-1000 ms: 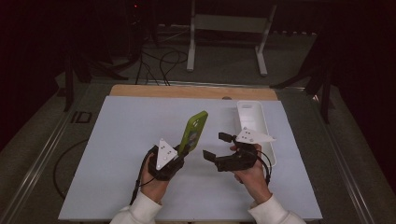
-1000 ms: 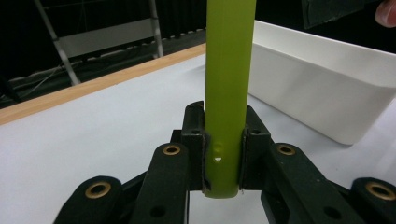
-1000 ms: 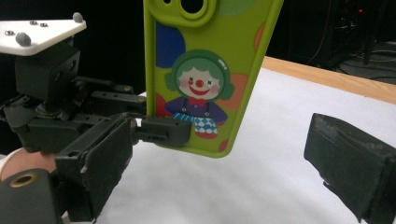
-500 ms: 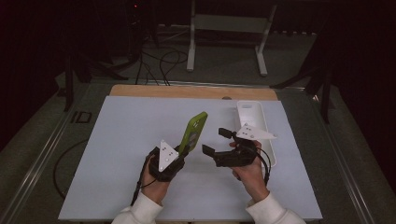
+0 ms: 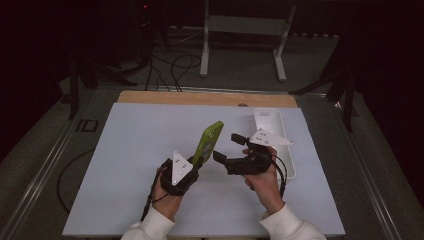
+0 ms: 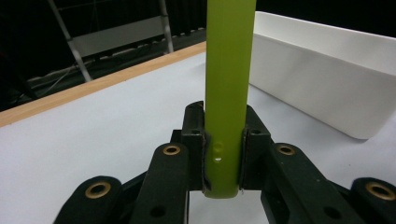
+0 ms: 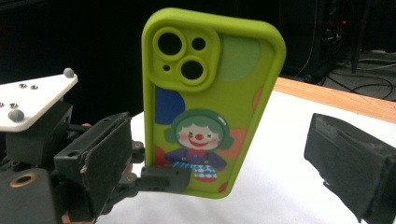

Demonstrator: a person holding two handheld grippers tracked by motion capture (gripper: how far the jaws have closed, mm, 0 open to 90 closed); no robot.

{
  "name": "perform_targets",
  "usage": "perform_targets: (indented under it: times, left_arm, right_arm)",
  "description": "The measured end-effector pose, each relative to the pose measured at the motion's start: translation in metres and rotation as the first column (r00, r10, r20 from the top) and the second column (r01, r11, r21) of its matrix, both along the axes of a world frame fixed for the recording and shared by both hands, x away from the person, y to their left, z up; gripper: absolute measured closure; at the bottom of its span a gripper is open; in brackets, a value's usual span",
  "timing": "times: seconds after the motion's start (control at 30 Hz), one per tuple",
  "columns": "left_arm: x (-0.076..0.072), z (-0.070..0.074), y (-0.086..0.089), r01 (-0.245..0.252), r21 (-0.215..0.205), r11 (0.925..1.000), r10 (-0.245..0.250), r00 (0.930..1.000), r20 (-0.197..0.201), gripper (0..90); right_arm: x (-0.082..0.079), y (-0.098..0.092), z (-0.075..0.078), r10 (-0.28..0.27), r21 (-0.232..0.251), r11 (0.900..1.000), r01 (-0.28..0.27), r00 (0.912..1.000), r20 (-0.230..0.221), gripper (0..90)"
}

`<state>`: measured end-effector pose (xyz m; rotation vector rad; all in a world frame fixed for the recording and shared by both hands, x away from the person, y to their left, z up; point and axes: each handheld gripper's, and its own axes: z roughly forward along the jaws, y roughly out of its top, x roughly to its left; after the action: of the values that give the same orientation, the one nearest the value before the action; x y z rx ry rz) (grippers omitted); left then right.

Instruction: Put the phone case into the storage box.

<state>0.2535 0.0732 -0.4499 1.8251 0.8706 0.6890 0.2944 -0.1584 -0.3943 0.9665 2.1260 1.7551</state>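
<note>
Phone case (image 5: 208, 142) — unmoved, upright, pinched in your left fingers (image 6: 194, 140) | right gripper (image 5: 226, 149) crept closer, fingers spread — take it next.

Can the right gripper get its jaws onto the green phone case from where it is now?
Probably yes. The right gripper is open and faces the phone case, which the left gripper holds upright by its bottom edge. The case's upper part stands free, with nothing between.

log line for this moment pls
left gripper: shut on phone case, upright | right gripper: open beside case, not touching | tray: at right on table
</note>
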Motion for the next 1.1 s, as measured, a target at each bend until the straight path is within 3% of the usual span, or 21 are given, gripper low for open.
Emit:
perform_targets:
  times: [1.1]
  left_arm:
    - [-0.007,-0.005,-0.013,0.019,0.035,0.9992,-0.020,0.9998,0.006,77.4]
  right_arm:
    - [0.015,0.015,0.009,-0.056,0.079,0.995,0.058,0.9980,-0.029,7.8]
